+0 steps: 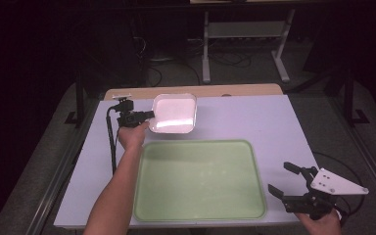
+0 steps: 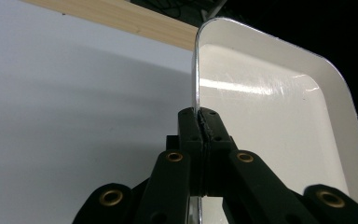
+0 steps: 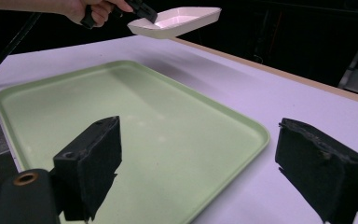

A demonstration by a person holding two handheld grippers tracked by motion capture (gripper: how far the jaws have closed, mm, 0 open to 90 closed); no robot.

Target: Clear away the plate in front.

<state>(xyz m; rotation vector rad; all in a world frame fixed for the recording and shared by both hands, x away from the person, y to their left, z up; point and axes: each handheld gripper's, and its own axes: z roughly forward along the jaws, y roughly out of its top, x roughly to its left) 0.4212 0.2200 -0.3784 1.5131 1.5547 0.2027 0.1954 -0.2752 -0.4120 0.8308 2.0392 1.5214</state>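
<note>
We look along the right tongs [image 3: 196,168], whose two black jaws stand wide apart with nothing between them. Beyond them a large pale green tray [image 3: 205,116] lies flat on the lavender counter [image 3: 261,88], bare inside. At the top left a hand [image 3: 86,9] holds the other tongs [image 3: 142,11], which seem clamped on the near rim of a small white tray [image 3: 177,21], raised clear of the counter. A black cable [image 3: 4,44] trails down at left.
</note>
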